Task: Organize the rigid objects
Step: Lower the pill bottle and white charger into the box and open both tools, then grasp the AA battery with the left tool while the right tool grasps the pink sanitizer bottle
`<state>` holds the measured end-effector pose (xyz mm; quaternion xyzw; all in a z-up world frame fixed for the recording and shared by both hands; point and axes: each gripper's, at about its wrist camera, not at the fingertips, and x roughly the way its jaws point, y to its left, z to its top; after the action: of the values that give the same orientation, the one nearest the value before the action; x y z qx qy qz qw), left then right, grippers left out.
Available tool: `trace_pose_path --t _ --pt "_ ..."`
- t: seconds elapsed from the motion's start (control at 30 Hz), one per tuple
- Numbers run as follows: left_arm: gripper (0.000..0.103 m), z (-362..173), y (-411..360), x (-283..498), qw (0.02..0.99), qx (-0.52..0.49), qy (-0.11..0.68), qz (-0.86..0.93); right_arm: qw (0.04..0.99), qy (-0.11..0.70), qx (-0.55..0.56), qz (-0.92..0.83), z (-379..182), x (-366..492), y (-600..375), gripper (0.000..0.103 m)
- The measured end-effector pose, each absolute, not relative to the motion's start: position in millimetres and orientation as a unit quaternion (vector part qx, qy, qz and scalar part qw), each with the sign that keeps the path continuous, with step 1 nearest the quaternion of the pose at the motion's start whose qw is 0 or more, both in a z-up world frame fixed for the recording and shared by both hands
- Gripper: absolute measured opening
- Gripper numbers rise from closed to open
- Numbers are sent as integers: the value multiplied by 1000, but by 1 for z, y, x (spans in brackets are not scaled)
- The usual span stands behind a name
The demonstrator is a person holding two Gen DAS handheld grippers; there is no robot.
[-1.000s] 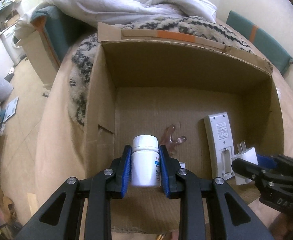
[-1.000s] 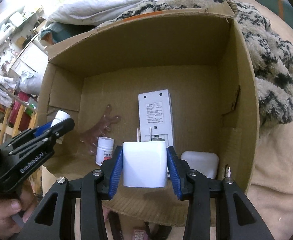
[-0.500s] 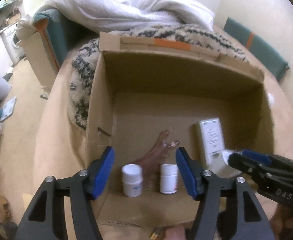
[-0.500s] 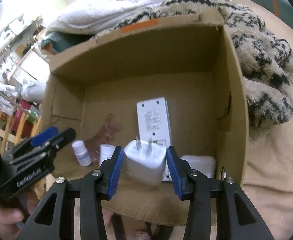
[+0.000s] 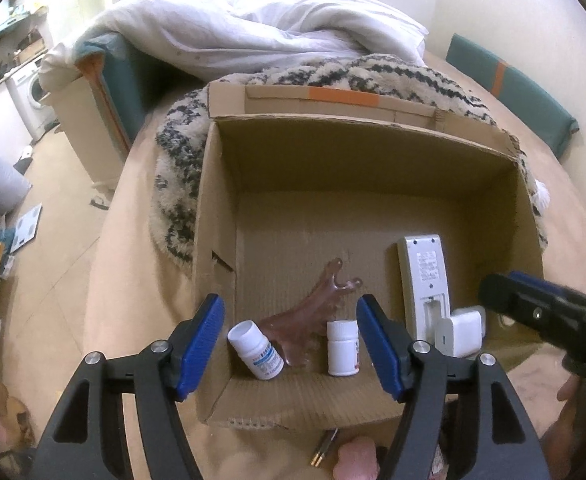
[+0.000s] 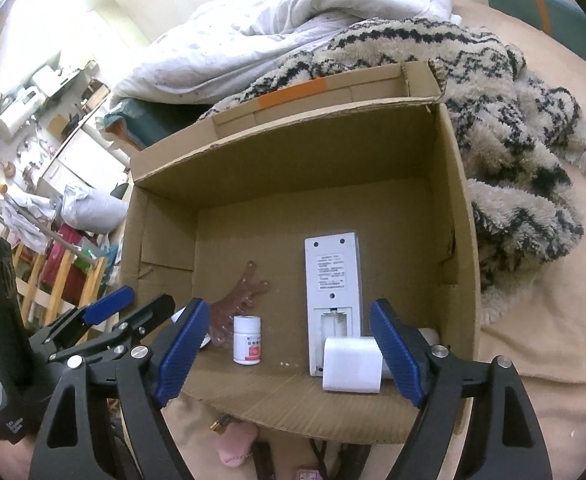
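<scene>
An open cardboard box (image 5: pixel 213 216) (image 6: pixel 459 216) sits on the bed. Inside lie two white pill bottles, one tilted (image 5: pixel 256 349) and one upright (image 5: pixel 343 347) (image 6: pixel 247 340), a brown claw-shaped scraper (image 5: pixel 313 312) (image 6: pixel 241 296), a white remote face down (image 5: pixel 425 276) (image 6: pixel 333 284), and a white charger plug (image 5: pixel 459 336) (image 6: pixel 353 364). My left gripper (image 5: pixel 291 346) is open and empty above the box's near edge. My right gripper (image 6: pixel 287 354) is open and empty, with the charger lying between its fingers.
A shaggy black-and-cream blanket (image 6: pixel 513 132) lies behind and right of the box. A white duvet (image 5: pixel 253 36) is piled at the back. A pink object (image 6: pixel 237 446) and small items lie just in front of the box. The floor drops off left of the bed.
Both grippers have opened and drawn back. The left let go of its pill bottle, which now leans in the box. The right let go of the charger, which now rests on the box floor.
</scene>
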<state>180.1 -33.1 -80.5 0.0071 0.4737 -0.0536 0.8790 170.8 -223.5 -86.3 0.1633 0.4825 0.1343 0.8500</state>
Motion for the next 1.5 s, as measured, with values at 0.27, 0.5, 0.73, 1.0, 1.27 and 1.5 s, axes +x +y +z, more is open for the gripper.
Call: trace_pose_path --t 0.27,0.5,0.73,1.0,1.27,1.5 --pt "66 -63 -31 160 886 16 460 -48 854 470 181 129 -73 152 -236 87" --pt "66 -62 -22 135 882 13 469 -36 855 465 189 131 -65 131 -241 87" --pt "66 -67 -7 114 873 -11 488 -21 848 477 185 138 -70 109 -233 87" --pt "66 -78 -3 104 860 -20 510 -12 824 520 178 138 -87 90 -223 87" --pt "66 -94 -9 103 843 -18 537 -14 798 561 187 116 -110 84 -222 87" --pt "66 -114 -4 110 821 -27 571 -5 787 572 210 95 -118 86 -230 87"
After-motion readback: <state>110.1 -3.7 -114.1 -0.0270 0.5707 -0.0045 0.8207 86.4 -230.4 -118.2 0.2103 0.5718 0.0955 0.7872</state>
